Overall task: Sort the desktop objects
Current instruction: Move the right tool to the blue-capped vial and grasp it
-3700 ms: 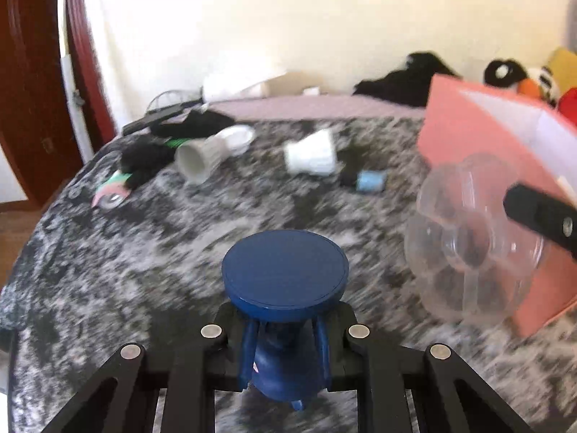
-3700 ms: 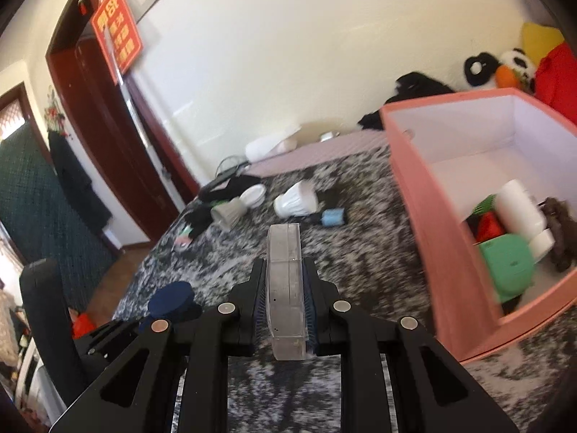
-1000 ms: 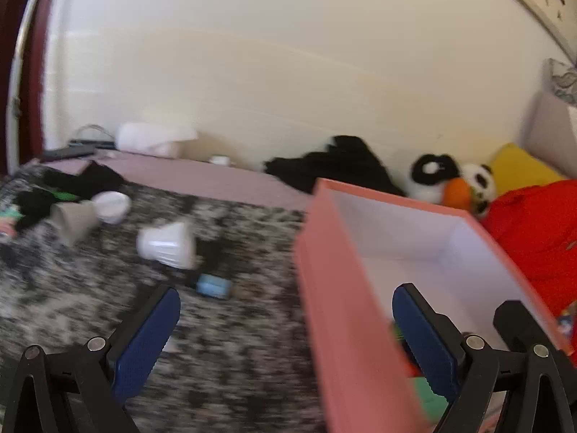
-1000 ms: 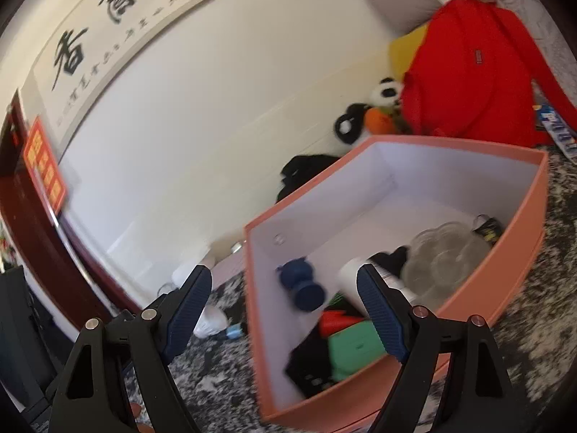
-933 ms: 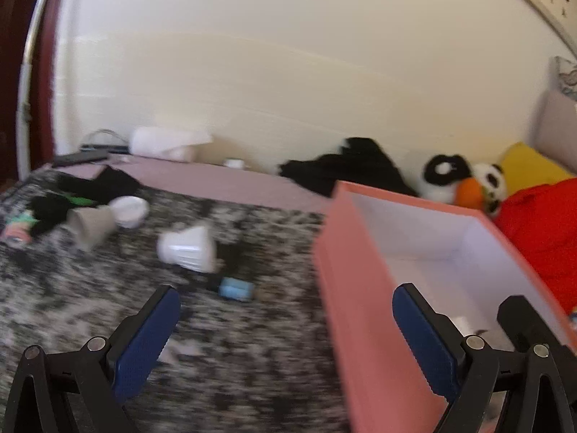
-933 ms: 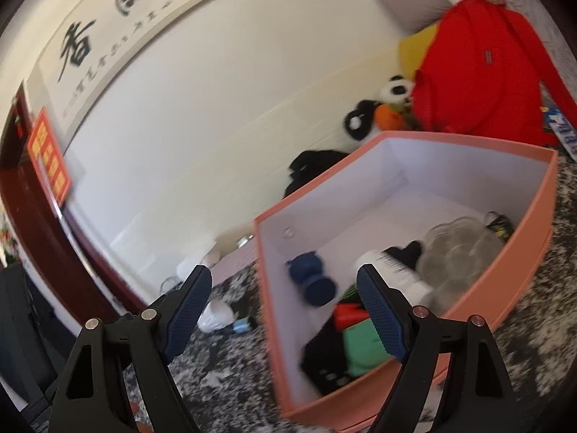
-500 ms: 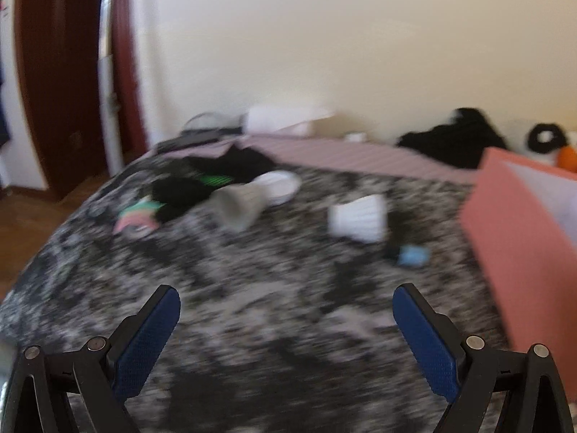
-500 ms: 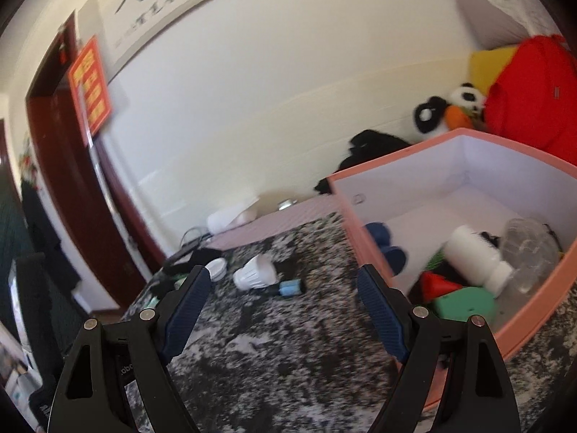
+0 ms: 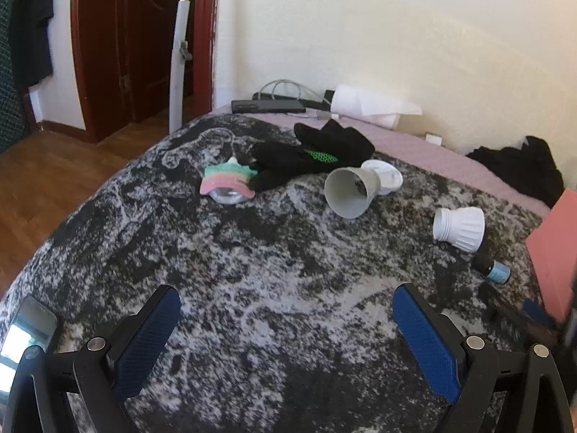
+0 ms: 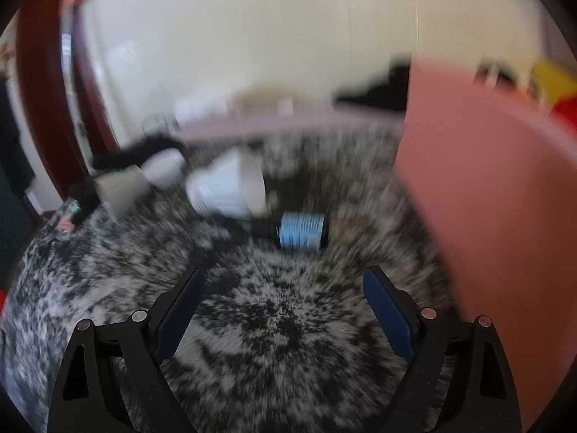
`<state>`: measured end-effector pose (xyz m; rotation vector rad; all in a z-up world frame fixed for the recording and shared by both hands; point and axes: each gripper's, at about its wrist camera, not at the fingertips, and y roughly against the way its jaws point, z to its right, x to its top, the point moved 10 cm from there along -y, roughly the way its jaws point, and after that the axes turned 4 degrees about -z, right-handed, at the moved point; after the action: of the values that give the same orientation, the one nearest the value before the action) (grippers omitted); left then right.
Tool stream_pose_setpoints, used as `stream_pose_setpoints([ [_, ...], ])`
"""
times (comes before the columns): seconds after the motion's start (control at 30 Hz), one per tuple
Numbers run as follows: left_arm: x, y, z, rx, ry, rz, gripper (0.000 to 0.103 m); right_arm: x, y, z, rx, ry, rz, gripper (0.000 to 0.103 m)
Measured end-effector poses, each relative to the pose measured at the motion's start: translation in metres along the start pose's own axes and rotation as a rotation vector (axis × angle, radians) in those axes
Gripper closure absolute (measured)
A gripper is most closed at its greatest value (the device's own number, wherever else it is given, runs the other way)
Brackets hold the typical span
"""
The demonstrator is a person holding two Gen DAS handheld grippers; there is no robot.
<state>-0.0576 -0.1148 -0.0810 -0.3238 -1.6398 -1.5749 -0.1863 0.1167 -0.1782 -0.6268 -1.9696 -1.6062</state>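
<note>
My left gripper (image 9: pixel 285 324) is open and empty above the black-and-white mottled cloth. Ahead of it lie a grey cup (image 9: pixel 351 192) on its side, a white ribbed lamp part (image 9: pixel 459 228), a small dark bottle with a blue label (image 9: pixel 492 269), black gloves (image 9: pixel 313 153) and a pink-and-green striped item (image 9: pixel 228 179). My right gripper (image 10: pixel 283 296) is open and empty, low over the cloth. The blue-labelled bottle (image 10: pixel 301 231) lies just ahead of it, with the white lamp part (image 10: pixel 229 186) behind. The pink box (image 10: pixel 483 195) stands at its right. The right view is blurred.
A phone (image 9: pixel 29 330) lies at the near left table edge. A white bowl (image 9: pixel 386 176) sits behind the grey cup (image 10: pixel 120 189). A dark flat device with cables (image 9: pixel 268 105), white paper (image 9: pixel 371 106) and black clothing (image 9: pixel 519 166) lie along the back wall. The pink box corner (image 9: pixel 557 249) is at right.
Both grippers have swung left, away from the pink box and back over the cloth. The right gripper has dropped low toward the blue-labelled bottle. Both stay open and empty.
</note>
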Motion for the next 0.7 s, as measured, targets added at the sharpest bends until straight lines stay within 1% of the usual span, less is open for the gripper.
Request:
stream_pose_setpoints([
  [0.1, 0.004, -0.002, -0.005, 0.026, -0.021, 0.014, 0.005, 0.014, -0.023, 0.012, 0.049, -0.126, -0.014, 0.012],
  [0.17, 0.004, -0.009, -0.008, 0.043, -0.039, 0.006, 0.005, 0.024, -0.035, 0.015, 0.068, -0.167, -0.016, 0.012],
  [0.23, 0.003, -0.018, -0.009, 0.056, -0.053, -0.012, 0.005, 0.03, -0.046, 0.011, 0.077, -0.177, -0.024, 0.01],
  [0.3, 0.002, -0.024, -0.008, 0.063, -0.064, -0.021, 0.005, 0.033, -0.053, 0.007, 0.049, -0.163, -0.039, 0.01],
  [0.33, 0.002, -0.026, -0.008, 0.067, -0.069, -0.023, 0.005, 0.034, -0.056, 0.006, 0.022, -0.154, -0.045, 0.011],
  [0.37, 0.002, -0.026, -0.007, 0.07, -0.074, -0.021, 0.005, 0.035, -0.057, 0.006, 0.004, -0.15, -0.048, 0.02],
  [0.4, 0.003, -0.028, -0.005, 0.075, -0.08, -0.019, 0.005, 0.034, -0.057, 0.008, -0.018, -0.151, -0.051, 0.037],
  [0.53, 0.003, -0.033, 0.007, 0.066, -0.082, -0.031, 0.005, 0.034, -0.052, 0.013, 0.029, -0.178, -0.056, 0.037],
  [0.7, 0.002, -0.045, 0.033, 0.008, -0.094, -0.044, 0.005, 0.023, -0.033, 0.018, 0.116, -0.251, -0.079, 0.038],
])
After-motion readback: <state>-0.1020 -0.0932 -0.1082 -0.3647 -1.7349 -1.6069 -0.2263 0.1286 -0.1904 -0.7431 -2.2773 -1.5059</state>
